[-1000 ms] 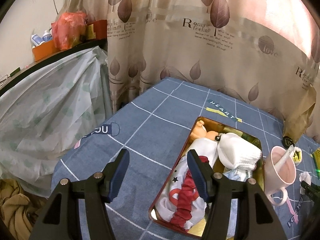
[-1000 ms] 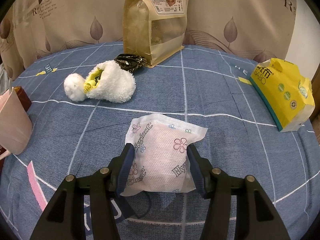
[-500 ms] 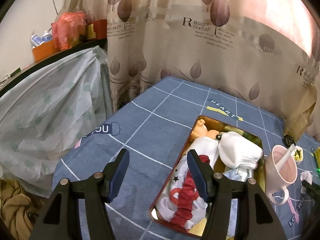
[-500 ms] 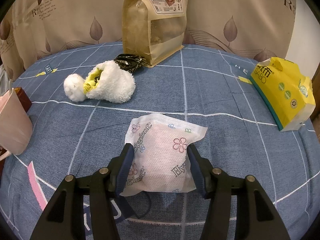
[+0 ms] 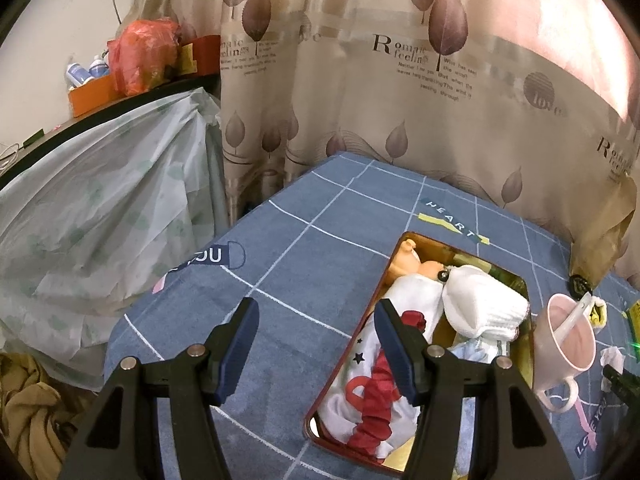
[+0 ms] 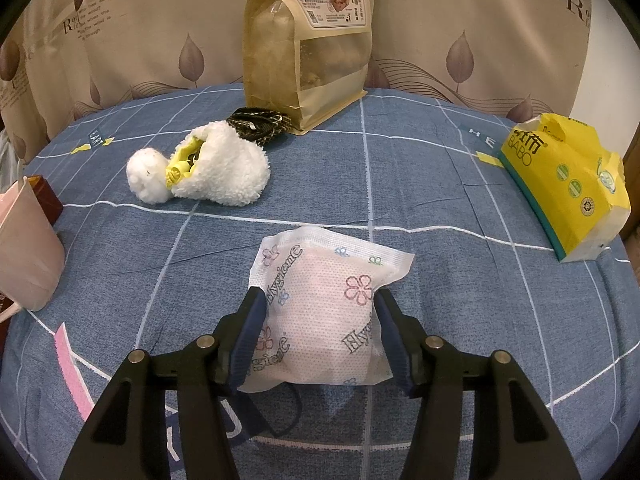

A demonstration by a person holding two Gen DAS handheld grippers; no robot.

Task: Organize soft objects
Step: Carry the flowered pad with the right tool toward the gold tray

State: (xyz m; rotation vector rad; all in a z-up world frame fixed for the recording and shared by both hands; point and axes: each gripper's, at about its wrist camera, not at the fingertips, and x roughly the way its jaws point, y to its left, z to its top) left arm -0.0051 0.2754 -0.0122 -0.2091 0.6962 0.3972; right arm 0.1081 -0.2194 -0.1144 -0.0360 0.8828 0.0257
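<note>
Almost nothing changes over the last second: right gripper still straddles the white Hygiene pack on the blue cloth, fingers touching its sides but no visible squeeze (can't tell whether it's actually gripped). Pack not lifted. Left gripper stays spread apart and empty, hovering by the tin tray, which already holds soft items. Fluffy white pouch remains out on the cloth. Judgement: grasp is stalled, pack likely goes to the tray next.

Black angular gripper arms, navy blue ribbed fingers, silver round screws
</note>
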